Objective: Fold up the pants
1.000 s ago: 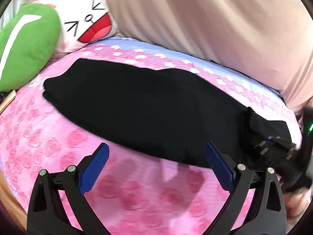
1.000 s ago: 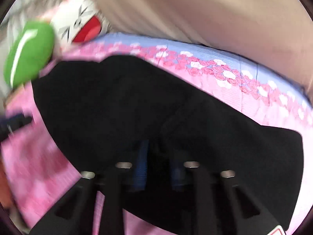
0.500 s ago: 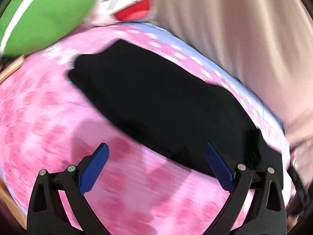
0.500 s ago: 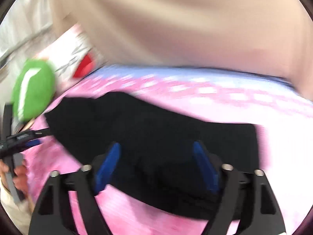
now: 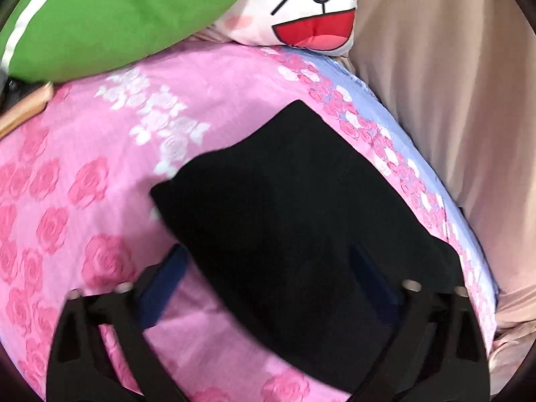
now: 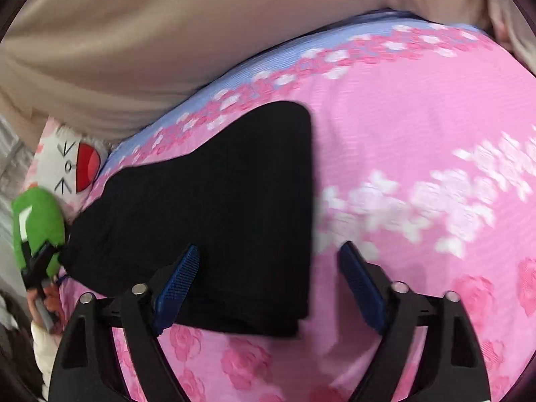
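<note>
The black pants (image 5: 294, 214) lie folded lengthwise on the pink rose-patterned bedsheet (image 5: 83, 184). My left gripper (image 5: 268, 284) is open, its blue pads straddling the near edge of one end of the pants. In the right wrist view the pants (image 6: 217, 207) run from the left to a straight end near the middle. My right gripper (image 6: 271, 284) is open and empty, hovering over that end's near corner. The left gripper (image 6: 37, 264) shows small at the far left edge, beside the other end of the pants.
A green pillow (image 5: 110, 16) and a white cartoon-face pillow (image 5: 308, 10) lie at the head of the bed. A beige quilt (image 5: 452, 100) is bunched along the far side. A blue band (image 6: 301, 57) edges the sheet. A wooden edge (image 5: 23, 110) shows left.
My right gripper opened, let go of the pants end and swung right. My left gripper moved forward toward the pillows and now straddles the pants' other end.
</note>
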Motion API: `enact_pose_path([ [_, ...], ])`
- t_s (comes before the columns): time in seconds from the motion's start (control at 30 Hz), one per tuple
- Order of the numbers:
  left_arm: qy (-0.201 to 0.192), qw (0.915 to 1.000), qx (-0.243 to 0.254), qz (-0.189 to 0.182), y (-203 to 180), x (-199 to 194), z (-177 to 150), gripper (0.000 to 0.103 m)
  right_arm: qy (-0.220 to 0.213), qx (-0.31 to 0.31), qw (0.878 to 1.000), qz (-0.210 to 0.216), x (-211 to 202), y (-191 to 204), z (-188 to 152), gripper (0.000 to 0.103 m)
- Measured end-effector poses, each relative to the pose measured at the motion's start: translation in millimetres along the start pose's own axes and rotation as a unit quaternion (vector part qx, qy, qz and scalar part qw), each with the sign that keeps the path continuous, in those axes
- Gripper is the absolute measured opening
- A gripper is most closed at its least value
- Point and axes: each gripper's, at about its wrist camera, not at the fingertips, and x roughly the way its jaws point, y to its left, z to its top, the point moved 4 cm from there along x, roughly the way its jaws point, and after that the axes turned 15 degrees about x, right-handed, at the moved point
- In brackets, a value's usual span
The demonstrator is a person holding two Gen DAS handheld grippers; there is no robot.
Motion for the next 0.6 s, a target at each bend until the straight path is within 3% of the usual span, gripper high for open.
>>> enact_pose_path([
  [0.03, -0.001, 0.9996, 0.008, 0.028, 0.4, 0.1, 1.5, 0.053, 0.009, 0.006, 1.000, 0.013, 5.5, 3.6, 0.5, 0.036],
  [0.07, 0.002, 0.9992, 0.012, 0.038, 0.6, 1.1, 2.9, 0.035, 0.005, 0.008, 1.000, 0.012, 4.2, 5.3, -4.7, 0.025],
  [0.13, 0.005, 0.9998, 0.005, 0.019, 0.2, -4.6, 2.7, 0.017, 0.000, 0.000, 1.000, 0.018, -2.5, 10.5, -1.3, 0.020],
  [0.33, -0.014, 0.9990, 0.040, -0.017, -21.2, -60.3, -7.2, 0.014, -0.010, 0.000, 0.998, 0.065, -64.5, -6.0, 13.3, 0.016],
  [0.5, 0.026, 0.9932, 0.083, -0.076, -59.0, -79.9, -51.0, 0.015, -0.051, 0.005, 0.999, 0.008, -128.8, -60.9, 18.4, 0.016],
  [0.6, 0.043, 0.9896, 0.111, -0.081, -81.0, -81.6, -86.5, 0.015, -0.046, 0.024, 0.998, -0.025, -142.8, -109.1, 10.9, 0.020],
])
